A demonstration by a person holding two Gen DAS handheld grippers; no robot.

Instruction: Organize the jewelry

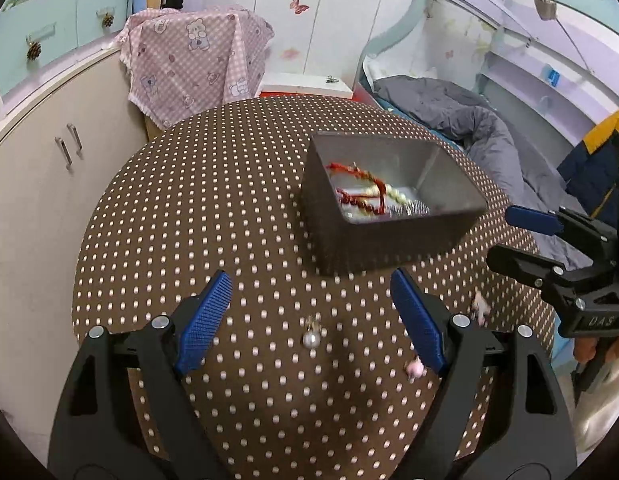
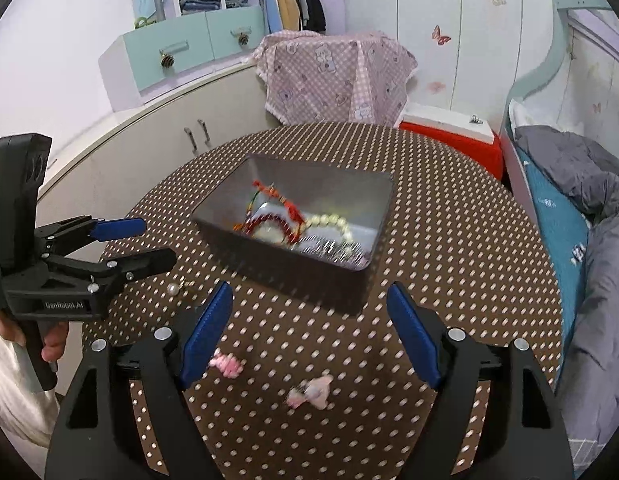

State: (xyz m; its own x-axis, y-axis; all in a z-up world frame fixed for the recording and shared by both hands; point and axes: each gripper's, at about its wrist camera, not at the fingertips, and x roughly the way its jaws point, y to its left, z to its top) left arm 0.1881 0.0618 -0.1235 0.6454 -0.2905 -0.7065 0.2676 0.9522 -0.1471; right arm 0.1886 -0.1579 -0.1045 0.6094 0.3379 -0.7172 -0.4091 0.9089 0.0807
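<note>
A grey metal box [image 1: 389, 236] [image 2: 285, 256] stands on the round table with the brown dotted cloth [image 1: 213, 208]; red cord bracelets [image 1: 361, 192] [image 2: 277, 216] and a pearl bracelet [image 2: 333, 224] lie inside. A pearl earring [image 1: 311, 338] [image 2: 173, 289] lies on the cloth between the open fingers of my left gripper [image 1: 311, 292]. My right gripper [image 2: 309, 300] is open above two pink hair clips [image 2: 309, 392] [image 2: 225, 364]. Each gripper shows at the edge of the other's view: left gripper [image 2: 149, 240], right gripper [image 1: 513, 236].
A beige cabinet [image 1: 41, 184] curves along the left of the table. Behind it stand a pink checked cloth cover [image 1: 193, 64] and a red and white box [image 2: 461, 136]. A bed with a grey quilt [image 1: 489, 132] lies to the right. A person's hand [image 2: 49, 340] holds the left gripper's handle.
</note>
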